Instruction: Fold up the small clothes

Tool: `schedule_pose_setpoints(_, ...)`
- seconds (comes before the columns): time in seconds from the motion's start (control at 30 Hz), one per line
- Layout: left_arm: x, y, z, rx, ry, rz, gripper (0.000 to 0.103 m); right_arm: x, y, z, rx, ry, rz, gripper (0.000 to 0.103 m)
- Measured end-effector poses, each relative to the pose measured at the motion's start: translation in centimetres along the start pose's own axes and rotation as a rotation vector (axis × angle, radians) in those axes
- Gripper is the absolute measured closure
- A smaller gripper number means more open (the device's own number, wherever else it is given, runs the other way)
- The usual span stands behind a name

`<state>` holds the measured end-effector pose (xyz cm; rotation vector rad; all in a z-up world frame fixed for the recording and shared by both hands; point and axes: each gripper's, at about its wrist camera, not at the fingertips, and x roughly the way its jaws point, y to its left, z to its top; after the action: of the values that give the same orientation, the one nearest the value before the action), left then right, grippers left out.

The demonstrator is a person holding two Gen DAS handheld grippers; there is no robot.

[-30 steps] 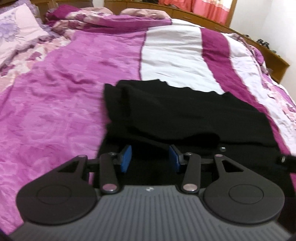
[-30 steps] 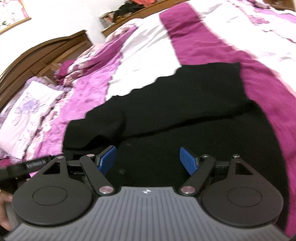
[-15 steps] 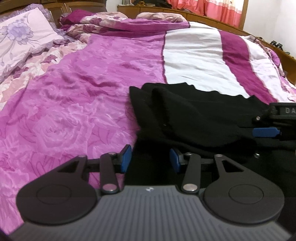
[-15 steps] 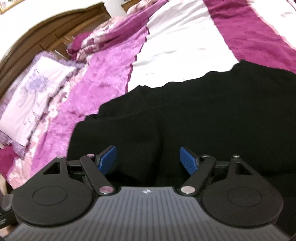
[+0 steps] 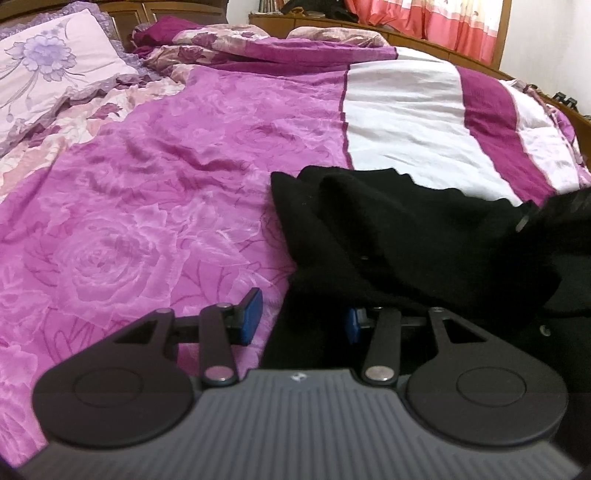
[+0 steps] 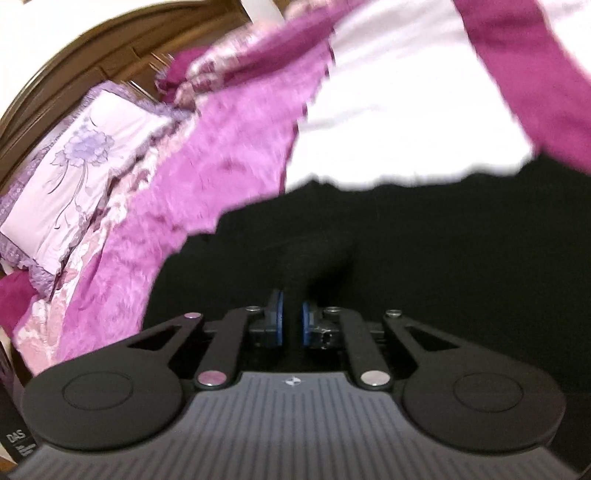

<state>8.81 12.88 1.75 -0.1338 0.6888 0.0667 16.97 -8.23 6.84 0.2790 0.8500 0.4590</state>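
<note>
A black garment [image 5: 424,236] lies partly folded on the pink, white and purple bedspread [image 5: 155,206]. My left gripper [image 5: 301,323] is open low at the garment's near left edge. Its left pad [image 5: 251,317] is over the bedspread, and black cloth half covers its right pad [image 5: 352,328]. In the right wrist view the same black garment [image 6: 443,240] fills the lower right, and my right gripper [image 6: 292,321] is shut on a raised ridge of its cloth. The dark, blurred body of the right gripper [image 5: 561,210] shows at the right edge of the left wrist view.
A floral pillow [image 5: 48,70] and a crumpled quilt [image 5: 258,40] lie at the head of the bed. A wooden headboard [image 6: 74,74] curves behind the pillow. A wooden ledge and pink curtains [image 5: 443,18] run along the bed's far side.
My right gripper has gone from wide open to shut on the black cloth. The left gripper has shifted left, to the garment's left edge, and stays open.
</note>
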Motion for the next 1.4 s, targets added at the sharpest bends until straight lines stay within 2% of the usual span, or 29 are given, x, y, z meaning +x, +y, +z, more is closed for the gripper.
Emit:
schedule_pose_setpoints(0.2, 0.3, 0.5, -0.2, -0.019, -0.001, -0.002, 0.053, -4.4, 1.3, 1.9, -0.145, -0.195, -0.112, 0.094)
schedule_pose_setpoints(0.3, 0.3, 0.3, -0.3, -0.010, -0.005, 0.005, 0.053, -4.3, 0.1, 2.0, -0.143, -0.175, -0.149, 0.094)
schedule_pose_setpoints(0.53, 0.5, 0.2, -0.4, 0.005, -0.005, 0.008, 0.054, -0.6, -4.1, -0.7, -0.088, -0.064, -0.288, 0.094)
schedule_pose_setpoints(0.63, 0.5, 0.1, -0.4, 0.009, -0.006, 0.008, 0.053, 0.5, -5.5, -1.7, -0.034, -0.055, -0.274, 0.093)
schedule_pose_setpoints(0.77, 0.6, -0.1, -0.4, 0.019, -0.004, 0.013, 0.053, 0.3, -5.1, -1.9, -0.043, -0.048, -0.270, 0.090)
schedule_pose_setpoints(0.87, 0.4, -0.1, -0.3, 0.017, 0.004, 0.012, 0.054, -0.9, -4.3, -1.5, -0.041, -0.049, -0.263, 0.071)
schedule_pose_setpoints(0.97, -0.1, 0.1, 0.1, 0.007, 0.025, 0.006, 0.054, -2.6, -2.9, -1.5, -0.067, -0.087, -0.260, 0.054)
schedule_pose_setpoints(1.03, -0.6, 0.2, 0.4, -0.002, 0.040, 0.002, 0.054, -3.8, -1.9, -1.6, -0.091, -0.113, -0.248, 0.050)
schedule_pose_setpoints(1.2, -2.0, 0.5, 0.6, -0.018, 0.055, -0.011, 0.054, -4.8, 1.2, -2.3, -0.133, -0.129, -0.185, 0.047)
schedule_pose_setpoints(1.4, -3.2, 0.8, 0.7, -0.030, 0.048, -0.024, 0.054, -2.5, 4.9, -3.5, -0.180, -0.086, -0.116, 0.047)
